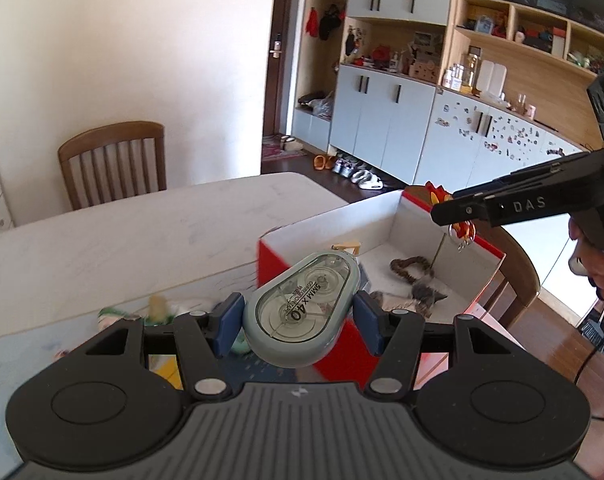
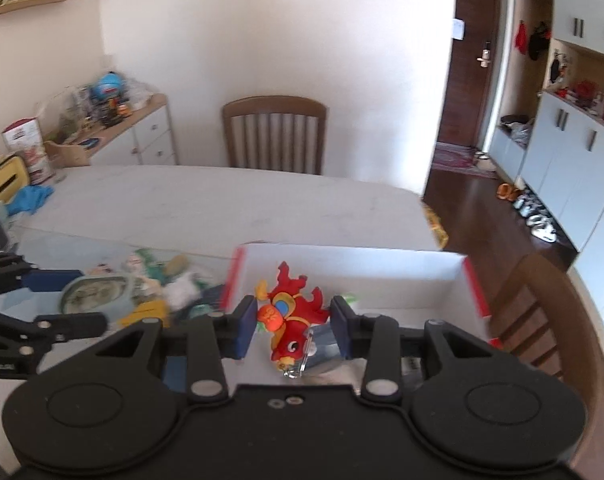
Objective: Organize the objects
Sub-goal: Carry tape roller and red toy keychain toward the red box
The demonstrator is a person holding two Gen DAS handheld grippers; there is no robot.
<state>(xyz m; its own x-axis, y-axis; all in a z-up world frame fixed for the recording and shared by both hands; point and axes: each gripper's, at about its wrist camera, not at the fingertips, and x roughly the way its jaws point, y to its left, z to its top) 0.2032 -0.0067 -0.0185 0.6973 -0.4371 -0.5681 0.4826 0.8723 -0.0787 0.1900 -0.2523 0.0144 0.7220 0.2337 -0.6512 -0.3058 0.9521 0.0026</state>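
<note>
Gripping a grey-green correction tape dispenser (image 1: 302, 312) between its blue pads (image 1: 230, 322), the left claw (image 1: 298, 320) held it clear of the counter (image 1: 142, 224) at the lower middle of its own view, the printed face turned up. Just beyond it, to the right, stood a red-and-white box (image 1: 413, 232), open at the top, with a brown twisted loop (image 1: 411, 268) and a grey furry piece (image 1: 425, 296) lying on its floor. The right claw (image 2: 294, 320) was clamped on a red bird keychain toy (image 2: 292, 320), its clear ring (image 2: 298, 364) dangling below, with the box's white inner wall (image 2: 381, 268) behind it. Left of the box, a blurred heap of small toys (image 2: 162, 280) lay on the counter. A wooden chair (image 2: 276, 136) stood at the far edge.
</note>
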